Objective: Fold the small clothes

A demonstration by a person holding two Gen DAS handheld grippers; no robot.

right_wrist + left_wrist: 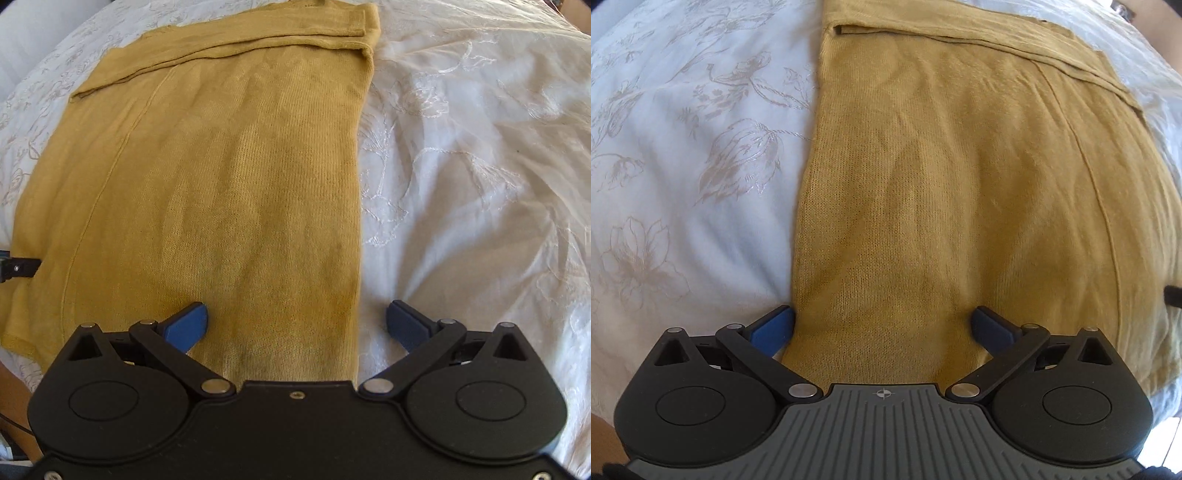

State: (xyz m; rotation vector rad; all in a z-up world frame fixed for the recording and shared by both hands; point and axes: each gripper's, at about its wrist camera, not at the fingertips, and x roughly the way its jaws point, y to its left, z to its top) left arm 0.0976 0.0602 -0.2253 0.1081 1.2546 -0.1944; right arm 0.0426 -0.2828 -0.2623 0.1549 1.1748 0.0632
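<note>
One mustard-yellow knit garment lies flat on one white bedcover with a pale embroidered floral pattern. I count two grippers, each with two blue fingertips.

Left wrist view: my left gripper has its jaws spread wide, holding nothing. Its left fingertip sits at the garment's left edge, where knit meets bedcover; its right fingertip is over the knit. One folded band crosses the garment's far end, and one seam line runs lengthwise down its right part. A dark piece of the other gripper shows at the right border.

Right wrist view: my right gripper is likewise spread wide and empty. It straddles the right edge of the garment: left fingertip over the knit, right fingertip over the bedcover. The same single folded band and single lengthwise seam are visible. Whether any fingertip touches the cloth, I cannot tell.
</note>
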